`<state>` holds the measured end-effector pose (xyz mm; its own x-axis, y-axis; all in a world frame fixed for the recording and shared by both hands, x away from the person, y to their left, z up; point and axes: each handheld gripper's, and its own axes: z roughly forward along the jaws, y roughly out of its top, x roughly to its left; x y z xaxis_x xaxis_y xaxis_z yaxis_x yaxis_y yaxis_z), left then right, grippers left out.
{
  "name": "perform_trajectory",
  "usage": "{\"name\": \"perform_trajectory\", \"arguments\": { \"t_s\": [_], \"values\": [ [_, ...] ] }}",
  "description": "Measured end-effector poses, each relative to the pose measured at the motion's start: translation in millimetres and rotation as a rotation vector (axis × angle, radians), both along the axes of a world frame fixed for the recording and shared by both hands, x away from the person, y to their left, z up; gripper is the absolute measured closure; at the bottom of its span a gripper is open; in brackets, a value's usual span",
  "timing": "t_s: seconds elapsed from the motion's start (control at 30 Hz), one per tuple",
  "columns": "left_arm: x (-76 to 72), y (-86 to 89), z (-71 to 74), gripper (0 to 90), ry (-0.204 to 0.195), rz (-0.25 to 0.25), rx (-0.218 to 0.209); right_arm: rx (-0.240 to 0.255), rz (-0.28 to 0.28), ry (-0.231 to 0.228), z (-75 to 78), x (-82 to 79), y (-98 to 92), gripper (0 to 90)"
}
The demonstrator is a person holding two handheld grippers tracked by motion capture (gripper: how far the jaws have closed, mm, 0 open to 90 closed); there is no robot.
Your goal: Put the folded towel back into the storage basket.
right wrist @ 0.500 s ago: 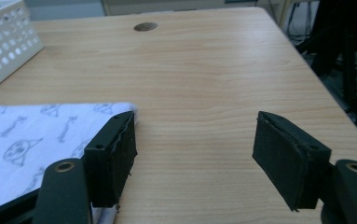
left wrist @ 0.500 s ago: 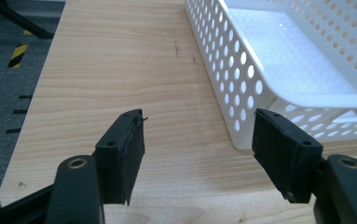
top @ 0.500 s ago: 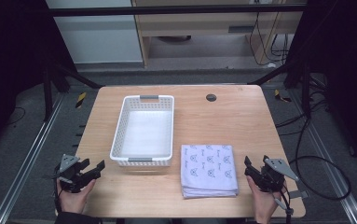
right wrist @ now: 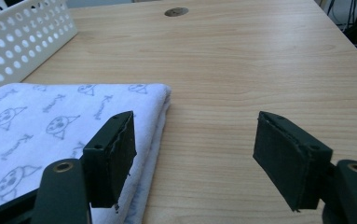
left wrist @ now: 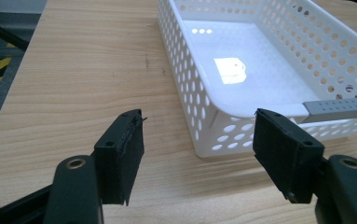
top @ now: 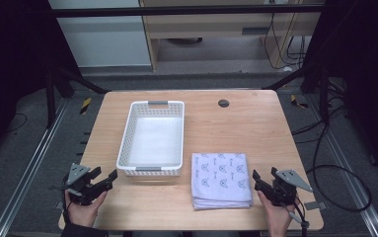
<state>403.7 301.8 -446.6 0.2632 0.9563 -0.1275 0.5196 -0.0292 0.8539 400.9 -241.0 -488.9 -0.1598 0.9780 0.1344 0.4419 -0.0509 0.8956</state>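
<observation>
A white perforated basket [top: 126,143] stands empty on the wooden table [top: 245,133], left of centre. A folded white cloth [top: 221,178] with small grey prints lies to its right, near the front edge. My left gripper [top: 104,174] rests open at the front left, and its jaws point at the basket's near corner [left wrist: 190,88]. My right gripper [top: 264,174] is open at the front right, just beside the cloth's right edge [right wrist: 50,121]. In the right gripper view one jaw hangs over the cloth's edge and the other over bare wood. Neither gripper holds anything.
A dark round grommet [top: 223,103] sits in the table near the back edge. Black frame legs, cables and floor rails surround the table. The basket's corner [right wrist: 22,37] shows at the far left of the right gripper view.
</observation>
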Motion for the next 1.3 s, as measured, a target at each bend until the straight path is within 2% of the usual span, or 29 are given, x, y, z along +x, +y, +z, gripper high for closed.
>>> {"name": "perform_trajectory", "arguments": {
  "t_s": [0.1,0.23,0.4,0.57,0.73,0.9,0.93,1.0,1.1,1.13,1.3],
  "values": [
    [-0.3,-7.1,2.3,32.3,-0.013,-0.018,0.006,-0.001,0.01,0.0,0.1,-1.4,-0.1,29.5],
    [-1.7,-13.4,3.5,31.3,-0.009,-0.031,0.011,0.0,0.006,-0.012,2.5,-1.5,-0.2,28.9],
    [-2.8,-18.9,7.1,31.2,-0.016,-0.05,-0.001,-0.02,0.019,-0.034,7.5,-1.9,3.0,28.6],
    [-1.6,-30.1,15.6,30.6,-0.025,-0.08,-0.003,-0.012,0.026,-0.048,20.8,2.2,3.0,25.7],
    [0.3,-40.6,23.4,30.1,-0.033,-0.103,0.008,-0.005,0.039,-0.058,26.3,3.4,4.2,25.3],
    [4.9,-62.7,37.6,30.3,-0.07,-0.137,0.033,-0.005,0.049,-0.05,28.8,5.6,3.8,24.7],
    [4.9,-62.7,37.6,30.3,-0.07,-0.137,0.033,-0.005,0.049,-0.05,28.8,5.6,3.8,24.7],
    [7.3,-75.2,42.8,30.4,-0.084,-0.159,0.041,-0.003,0.051,-0.044,29.3,6.2,3.6,24.8],
    [9.7,-88.5,45.6,30.6,-0.088,-0.181,0.061,-0.003,0.054,-0.044,29.9,7.5,3.6,24.5],
    [9.7,-88.5,45.6,30.6,-0.088,-0.181,0.061,-0.003,0.054,-0.044,29.9,7.5,3.6,24.5],
    [13.4,-111.7,48.6,31.3,-0.077,-0.228,0.06,0.004,0.062,-0.045,33.0,10.4,3.3,24.1]
  ]
}}
